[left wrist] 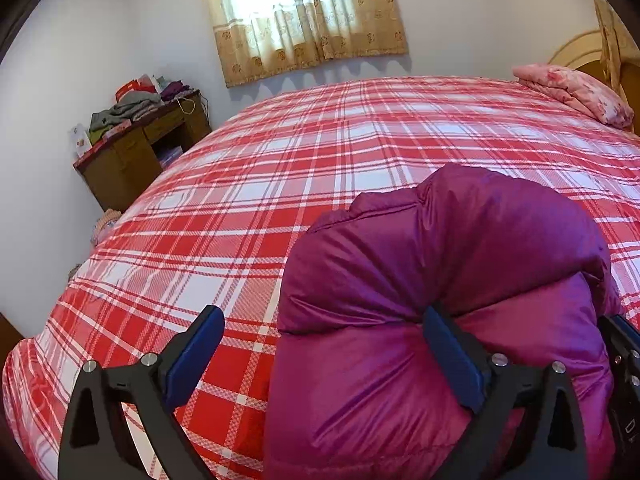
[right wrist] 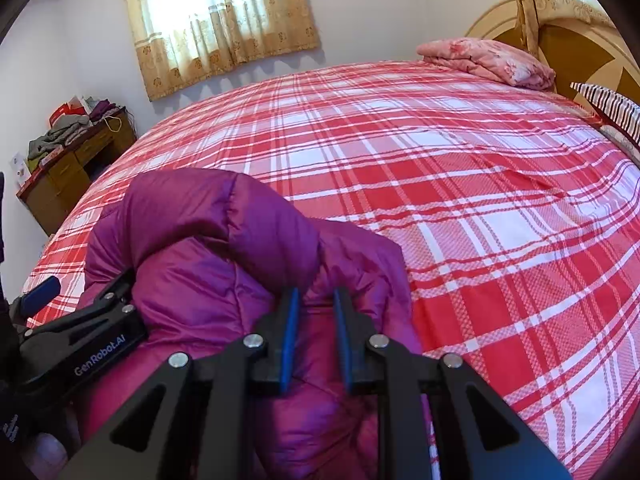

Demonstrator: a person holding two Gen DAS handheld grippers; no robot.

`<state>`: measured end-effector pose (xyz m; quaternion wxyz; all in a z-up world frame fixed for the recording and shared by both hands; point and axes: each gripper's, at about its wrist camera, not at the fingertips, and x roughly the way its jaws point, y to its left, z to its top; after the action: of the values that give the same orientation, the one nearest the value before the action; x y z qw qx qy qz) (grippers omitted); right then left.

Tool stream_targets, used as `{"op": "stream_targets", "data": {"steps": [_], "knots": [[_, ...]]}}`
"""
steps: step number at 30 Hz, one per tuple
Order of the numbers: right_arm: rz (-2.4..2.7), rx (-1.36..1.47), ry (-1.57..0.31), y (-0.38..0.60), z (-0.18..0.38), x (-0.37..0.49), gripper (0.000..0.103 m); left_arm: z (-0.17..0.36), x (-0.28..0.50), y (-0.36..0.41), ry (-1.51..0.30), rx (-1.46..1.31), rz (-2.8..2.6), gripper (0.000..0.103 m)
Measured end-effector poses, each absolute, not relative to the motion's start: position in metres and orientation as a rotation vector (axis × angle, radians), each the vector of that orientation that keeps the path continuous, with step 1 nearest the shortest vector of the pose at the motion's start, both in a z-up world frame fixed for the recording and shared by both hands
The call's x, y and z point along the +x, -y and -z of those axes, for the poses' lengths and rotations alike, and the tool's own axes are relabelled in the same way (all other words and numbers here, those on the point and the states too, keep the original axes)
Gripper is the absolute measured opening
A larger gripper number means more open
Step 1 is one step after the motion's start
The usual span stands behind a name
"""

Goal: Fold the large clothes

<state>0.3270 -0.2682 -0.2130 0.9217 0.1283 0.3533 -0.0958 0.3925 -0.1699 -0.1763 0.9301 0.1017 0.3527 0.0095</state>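
A magenta puffer jacket [left wrist: 460,264] lies bunched at the near edge of the bed, folded over on itself; it also shows in the right wrist view [right wrist: 224,240]. My left gripper [left wrist: 324,316] is open wide, its right finger [left wrist: 452,356] pressed against the jacket's left part, its left finger over the bedspread. My right gripper [right wrist: 316,296] is nearly closed, its blue pads pinching a fold of the jacket. The left gripper's body [right wrist: 80,340] shows at the jacket's left side.
The bed has a red and white plaid cover [left wrist: 280,184]. A folded pink blanket [right wrist: 488,60] and a striped pillow [right wrist: 612,108] lie by the headboard. A wooden desk [left wrist: 132,152] piled with clothes stands by the far wall under a curtained window.
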Motion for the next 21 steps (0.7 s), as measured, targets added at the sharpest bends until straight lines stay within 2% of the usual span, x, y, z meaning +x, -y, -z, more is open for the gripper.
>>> {"op": "stream_targets", "data": {"steps": [21], "knots": [[0.231,0.223,-0.780,0.263,0.221,0.336,0.022,0.191,0.404,0.165,-0.799,0.189,0.001,0.102]]}}
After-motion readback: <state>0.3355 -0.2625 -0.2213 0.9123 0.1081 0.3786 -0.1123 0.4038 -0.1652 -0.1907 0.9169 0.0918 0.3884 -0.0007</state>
